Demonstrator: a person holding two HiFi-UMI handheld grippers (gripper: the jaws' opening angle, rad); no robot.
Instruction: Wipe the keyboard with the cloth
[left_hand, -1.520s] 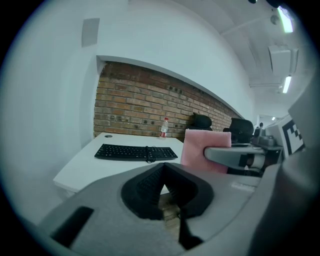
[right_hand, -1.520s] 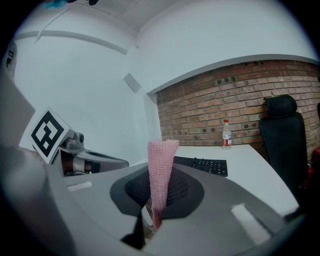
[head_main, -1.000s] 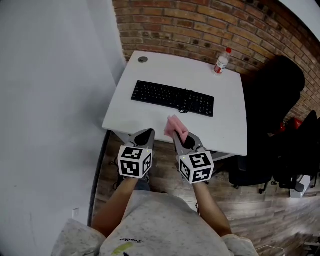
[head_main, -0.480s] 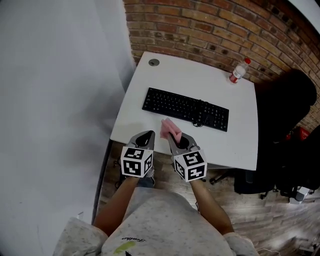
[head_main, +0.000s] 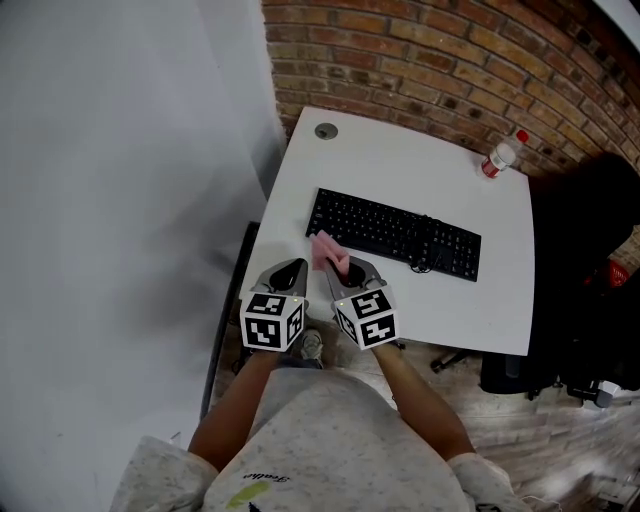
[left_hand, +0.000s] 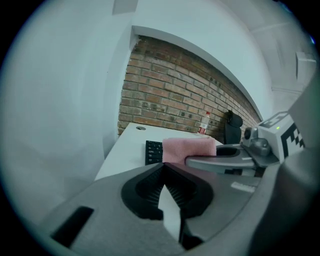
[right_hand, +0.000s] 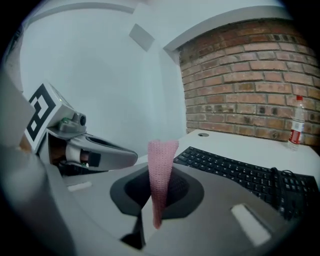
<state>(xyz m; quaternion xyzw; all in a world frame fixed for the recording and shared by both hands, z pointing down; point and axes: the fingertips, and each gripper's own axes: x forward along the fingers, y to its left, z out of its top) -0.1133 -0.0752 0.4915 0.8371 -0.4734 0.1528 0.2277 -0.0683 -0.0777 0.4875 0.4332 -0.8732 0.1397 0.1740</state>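
A black keyboard (head_main: 395, 233) lies across the middle of the white table (head_main: 400, 165). My right gripper (head_main: 343, 270) hovers over the table's front edge near the keyboard's left end, shut on a folded pink cloth (head_main: 328, 250) that sticks up past its tips. In the right gripper view the cloth (right_hand: 160, 172) stands pinched between the jaws, with the keyboard (right_hand: 235, 172) ahead to the right. My left gripper (head_main: 290, 272) is just left of it, beyond the table's front-left corner, shut with nothing in it. The left gripper view shows the cloth (left_hand: 189, 149) beside it.
A plastic bottle with a red cap (head_main: 503, 155) stands at the table's far right corner. A round cable grommet (head_main: 326, 131) sits at the far left. A brick wall runs behind the table, a white wall at the left, and a black chair (head_main: 590, 250) at the right.
Both grippers have shifted left along the table's front edge, from about the keyboard's middle to its left end. The cloth stays held in the right gripper.
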